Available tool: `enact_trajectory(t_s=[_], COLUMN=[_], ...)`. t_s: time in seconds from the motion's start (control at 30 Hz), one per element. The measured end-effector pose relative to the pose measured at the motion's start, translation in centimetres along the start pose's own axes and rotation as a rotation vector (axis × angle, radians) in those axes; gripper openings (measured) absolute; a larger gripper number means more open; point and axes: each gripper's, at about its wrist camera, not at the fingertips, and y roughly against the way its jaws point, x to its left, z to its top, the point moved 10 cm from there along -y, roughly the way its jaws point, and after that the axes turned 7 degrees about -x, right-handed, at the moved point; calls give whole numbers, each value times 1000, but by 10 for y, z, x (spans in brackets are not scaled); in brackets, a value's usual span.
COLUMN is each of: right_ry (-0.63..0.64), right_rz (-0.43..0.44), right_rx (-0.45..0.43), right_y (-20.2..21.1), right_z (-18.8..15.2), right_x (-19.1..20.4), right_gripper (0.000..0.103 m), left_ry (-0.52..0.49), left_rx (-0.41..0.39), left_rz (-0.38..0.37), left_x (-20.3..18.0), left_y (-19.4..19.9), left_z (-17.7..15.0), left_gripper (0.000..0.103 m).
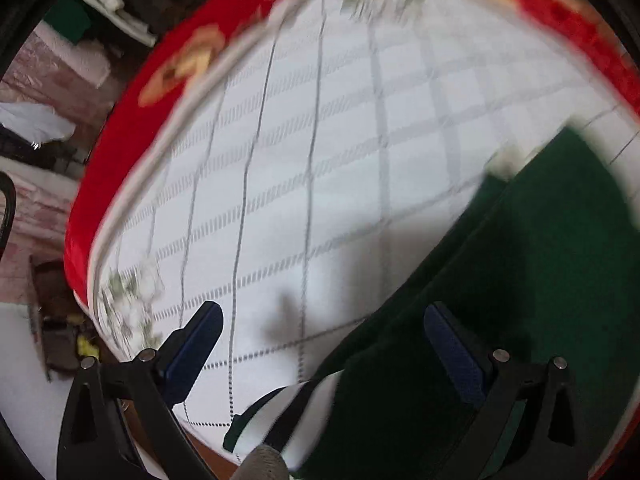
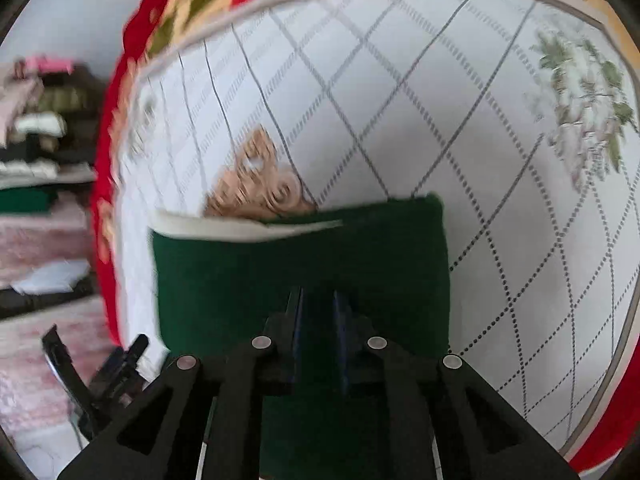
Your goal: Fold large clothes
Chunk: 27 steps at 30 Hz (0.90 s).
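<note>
Garment: green garment (image 2: 300,256) lay folded on the bed (image 2: 400,120), long axis 9-to-3.
Right gripper: right gripper (image 2: 318,300) nearer, seemingly clamped on its near edge.
Left gripper: left gripper (image 1: 324,332) apart, garment at 3 o'clock.

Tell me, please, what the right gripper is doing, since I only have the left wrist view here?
Observer: The right gripper points down over the green garment, its jaws nearly together. I cannot tell whether they pinch cloth.
Operator: How does the garment lie?
Observer: It is folded into a rectangle, with a cream edge showing along its far side.
Operator: Is there anything beyond it?
Observer: A beige scroll motif is printed on the checked sheet, just past that edge.
</note>
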Motion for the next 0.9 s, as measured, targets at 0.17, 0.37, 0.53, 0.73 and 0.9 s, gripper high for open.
enact_trajectory(t_s=[0.17, 0.37, 0.53, 0.73, 0.9], right_ry=[-147, -42, -10, -214, -86], right_rz=[-71, -9, -11, -74, -112], right_rx=[143, 105, 138, 237, 308], right_y=[-42, 7, 44, 33, 15], right_z=[-1, -19, -104, -197, -226], right_x=[-17, 10, 12, -35, -29], right_gripper=[6, 24, 45, 45, 45], left_ry=[97, 159, 94, -8, -43], left_rx=[99, 11, 6, 101, 111], left_rz=[-88, -78, -85, -116, -109], left_x=[-2, 27, 24, -11, -20], left_y=[-35, 31, 69, 51, 27], left_z=[-14, -14, -53, -102, -103], left_gripper=[103, 103, 103, 103, 103])
